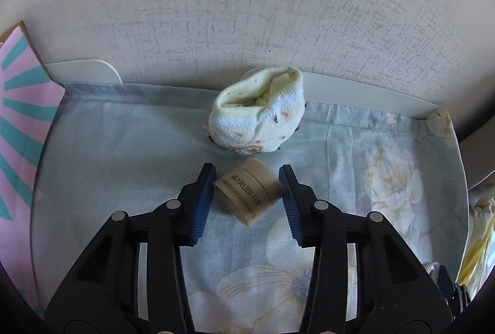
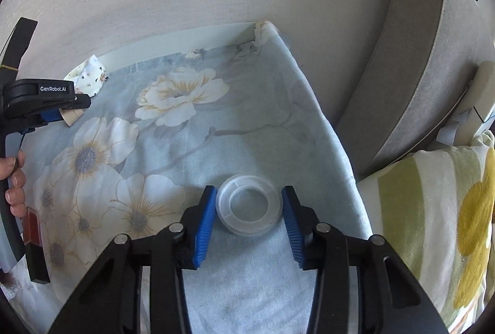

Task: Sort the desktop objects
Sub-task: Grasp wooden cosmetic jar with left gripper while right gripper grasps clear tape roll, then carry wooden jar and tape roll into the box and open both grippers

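At the far left, in the left wrist view, a pink card with green stripes (image 1: 18, 129) leans at the edge of the table (image 1: 108, 148). A blue cloth with big white flowers (image 1: 389, 179) covers the table. Near the middle, by the wall, sits a rolled-up white sock (image 1: 256, 114) with small coloured dots. Just in front of the sock lies a small tan jar (image 1: 247, 191) on its side, with the word MARUBI on it. The left tool (image 1: 247, 184) has its two blue pads on each side of the jar. Both pads touch the jar, so the tool has hold of it, squeezed in most of the way.

In the right wrist view, a hand (image 2: 14, 179) at the left edge holds the handle of the left tool. In the middle, a clear plastic ring (image 2: 249, 204) lies flat on the flowery cloth. The right tool (image 2: 249, 199) has one blue pad on each side of the ring. Both pads press on it, so the ring is held. To the right stand a grey cushion (image 2: 408, 61) and a pillow with green and yellow shapes (image 2: 433, 225).
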### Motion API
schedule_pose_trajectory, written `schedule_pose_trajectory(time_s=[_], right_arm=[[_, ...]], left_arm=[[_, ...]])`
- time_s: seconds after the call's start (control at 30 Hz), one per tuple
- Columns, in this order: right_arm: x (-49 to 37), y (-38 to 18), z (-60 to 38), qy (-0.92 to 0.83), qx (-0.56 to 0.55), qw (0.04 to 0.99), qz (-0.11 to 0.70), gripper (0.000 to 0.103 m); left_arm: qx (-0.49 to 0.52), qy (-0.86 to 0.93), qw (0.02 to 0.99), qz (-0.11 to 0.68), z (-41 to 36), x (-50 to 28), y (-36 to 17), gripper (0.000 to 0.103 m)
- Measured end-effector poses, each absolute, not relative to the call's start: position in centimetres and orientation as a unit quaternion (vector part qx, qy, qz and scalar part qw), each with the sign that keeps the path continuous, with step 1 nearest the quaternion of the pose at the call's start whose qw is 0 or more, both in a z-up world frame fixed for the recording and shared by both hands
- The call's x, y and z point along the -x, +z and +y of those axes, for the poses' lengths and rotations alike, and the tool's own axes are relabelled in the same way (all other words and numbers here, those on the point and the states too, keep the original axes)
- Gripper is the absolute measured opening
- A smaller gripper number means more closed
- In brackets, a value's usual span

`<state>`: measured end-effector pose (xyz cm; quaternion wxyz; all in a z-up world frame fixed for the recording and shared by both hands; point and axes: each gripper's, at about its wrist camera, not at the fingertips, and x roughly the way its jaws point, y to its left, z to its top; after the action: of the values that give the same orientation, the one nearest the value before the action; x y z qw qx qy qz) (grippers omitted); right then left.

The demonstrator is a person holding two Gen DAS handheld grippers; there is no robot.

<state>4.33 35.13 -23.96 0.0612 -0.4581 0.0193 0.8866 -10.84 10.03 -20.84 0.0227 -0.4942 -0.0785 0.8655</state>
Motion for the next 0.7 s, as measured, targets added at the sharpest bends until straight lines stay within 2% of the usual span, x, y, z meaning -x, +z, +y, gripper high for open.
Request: schedule_pose_trajectory(time_s=[0.33,0.7], right_arm=[[-3.8,-22.8,35.5,0.885,0.462,0.057,0.029,0.039],[-3.0,-15.2,33.9,0.905,0.425,0.028,0.010,0.039]], left_arm=[[0.499,0.861,0.055,-0.083,10.1,10.8,-18.5,0.039],[0.476,0.871,0.105,-0.063,7.1,9.0,-9.5,0.039]])
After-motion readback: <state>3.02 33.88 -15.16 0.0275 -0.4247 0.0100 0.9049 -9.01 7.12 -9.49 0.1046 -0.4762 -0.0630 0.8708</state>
